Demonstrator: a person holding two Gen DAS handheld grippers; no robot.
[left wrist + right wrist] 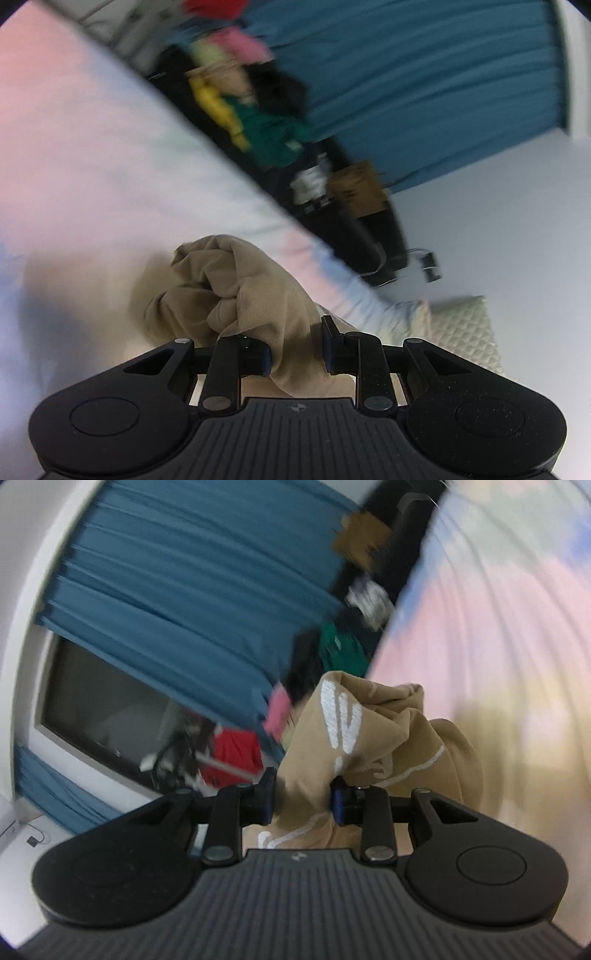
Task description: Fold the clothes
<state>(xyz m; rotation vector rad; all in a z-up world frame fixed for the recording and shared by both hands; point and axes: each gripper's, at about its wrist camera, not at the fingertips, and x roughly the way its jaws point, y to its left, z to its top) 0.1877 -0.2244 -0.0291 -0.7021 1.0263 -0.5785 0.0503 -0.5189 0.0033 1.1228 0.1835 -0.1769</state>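
A tan garment (236, 295) with white embroidery (341, 716) is bunched up and held off a pastel pink-and-blue bed sheet (92, 166). My left gripper (297, 350) is shut on a fold of the tan cloth, which runs between its fingers. My right gripper (303, 801) is shut on another part of the same garment (369, 746), with cloth pinched between its blue pads (337, 805). Both views are tilted and blurred by motion.
A pile of coloured clothes (251, 107) (yellow, green, pink, black) lies past the bed edge, with a red one (234, 755) on a rack. Blue curtains (424, 81) and a window (103, 712) stand behind. A quilted cream pad (461, 332) lies at the bed's corner.
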